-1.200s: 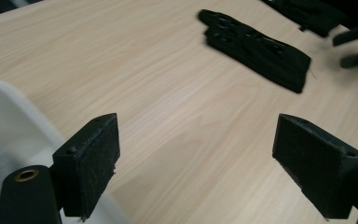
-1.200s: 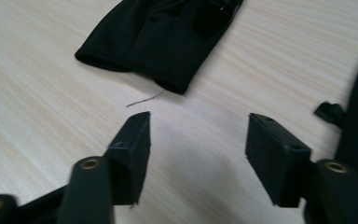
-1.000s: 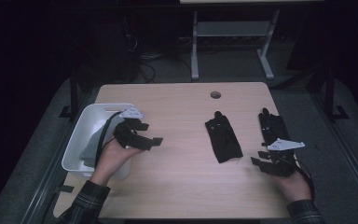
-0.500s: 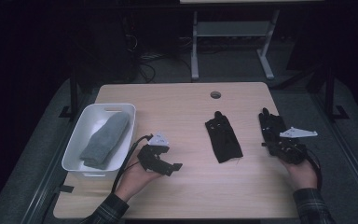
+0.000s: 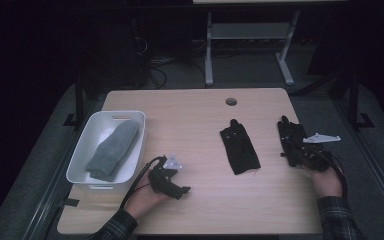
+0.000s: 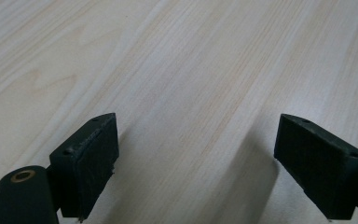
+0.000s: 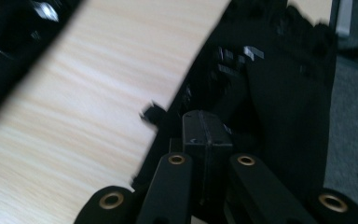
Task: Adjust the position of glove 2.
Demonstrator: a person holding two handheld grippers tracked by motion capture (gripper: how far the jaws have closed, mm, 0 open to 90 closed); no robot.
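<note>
Two black gloves lie on the wooden table, one in the middle and one at the right. My right gripper is at the near end of the right glove. Its jaws are pressed together with the glove's edge bunched at the pads. My left gripper is low over bare wood near the front edge, beside the bin. Its jaws stand wide apart with nothing between them. A grey folded sock lies in the white bin.
The white bin stands at the table's left edge. A round cable hole is at the back of the table. A metal stand and cables are on the dark floor beyond it. Bare wood lies between the bin and the middle glove.
My left gripper has come away from over the bin and sunk toward the near table, uncovering the grey sock. My right gripper has shifted onto the right glove's near end and its jaws have shut.
</note>
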